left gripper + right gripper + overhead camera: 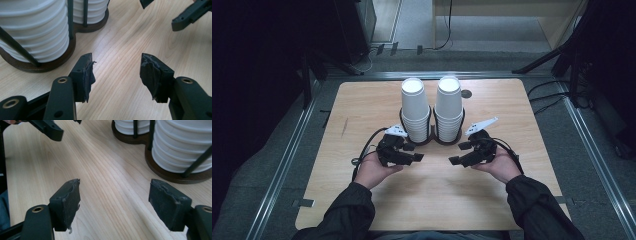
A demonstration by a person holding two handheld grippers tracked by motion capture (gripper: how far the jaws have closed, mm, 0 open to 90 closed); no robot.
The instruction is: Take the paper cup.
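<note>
Pale wooden tabletop (427, 190) carries two stacks of white paper cups (414, 107) in a dark double holder (432, 140) at its middle. Left tongs (404, 152) and right tongs (467, 152) hover just before it, jaws apart and empty, so I judge nothing is pulled yet.

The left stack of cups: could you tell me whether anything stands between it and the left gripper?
Only the holder's thin black rods run in front of the left stack of cups. Otherwise bare table lies between it and the open, empty left gripper.
</note>
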